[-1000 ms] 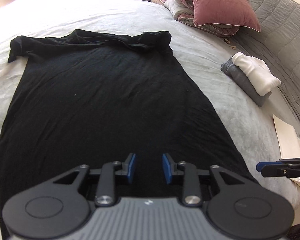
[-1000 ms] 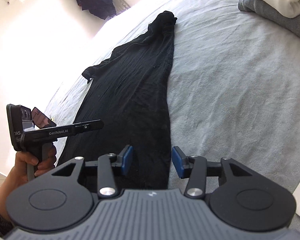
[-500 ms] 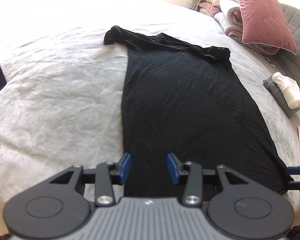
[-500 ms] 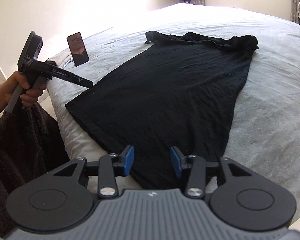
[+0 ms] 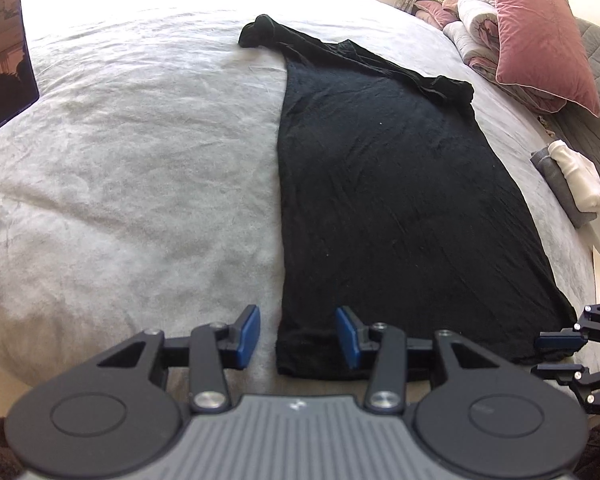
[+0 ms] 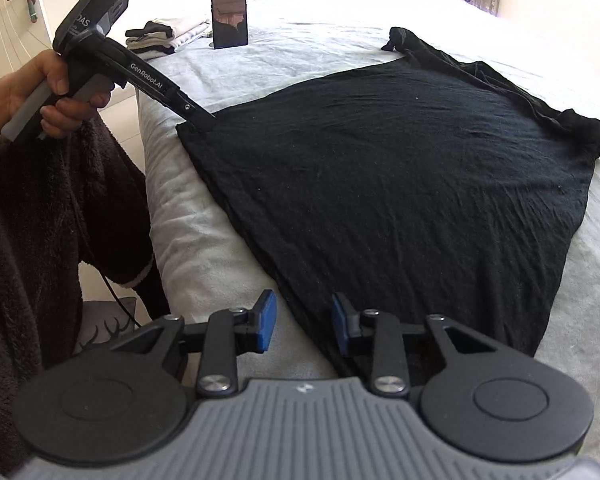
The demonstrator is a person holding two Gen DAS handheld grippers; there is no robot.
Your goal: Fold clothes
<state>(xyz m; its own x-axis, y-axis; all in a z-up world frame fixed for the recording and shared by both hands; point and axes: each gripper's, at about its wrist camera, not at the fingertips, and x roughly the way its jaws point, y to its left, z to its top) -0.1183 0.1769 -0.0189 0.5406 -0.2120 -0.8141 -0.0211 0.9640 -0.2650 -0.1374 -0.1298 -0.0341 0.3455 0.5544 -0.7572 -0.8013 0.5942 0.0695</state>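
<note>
Black knit garment (image 5: 388,200), short-sleeved and long in the body, lies flat on the pale grey bedspread (image 5: 132,168), running from the lower centre of the left wrist view up to its bunched sleeves at upper centre. Left gripper (image 5: 298,336) sits at the bottom of that view over the garment's near left corner; its blue pads (image 5: 247,334) stand apart, one over bare bedspread, the other over black cloth, the hem edge between them, neither pad pressing on it. Right gripper (image 6: 303,326) occupies the bottom of the right wrist view at the opposite near corner; its jaws are closing, the hem edge lies in the gap, and no pad visibly presses the fabric. In the left wrist view the right gripper's tips show at the lower right edge, just at the garment's corner. In the right wrist view the left gripper appears at upper left, held by a hand (image 6: 56,100), its tip reaching the garment's far corner. Brown fleece sleeve (image 6: 40,220) fills the left edge of that view. A phone (image 6: 229,14) stands upright at top centre of the right wrist view, beside a small stack of folded clothes (image 6: 160,36). In the left wrist view, a pink velvet cushion (image 5: 540,32) sits at upper right on bundled bedding, and a folded white and grey pile (image 5: 568,180) rests at the right edge, well apart from the garment.
</note>
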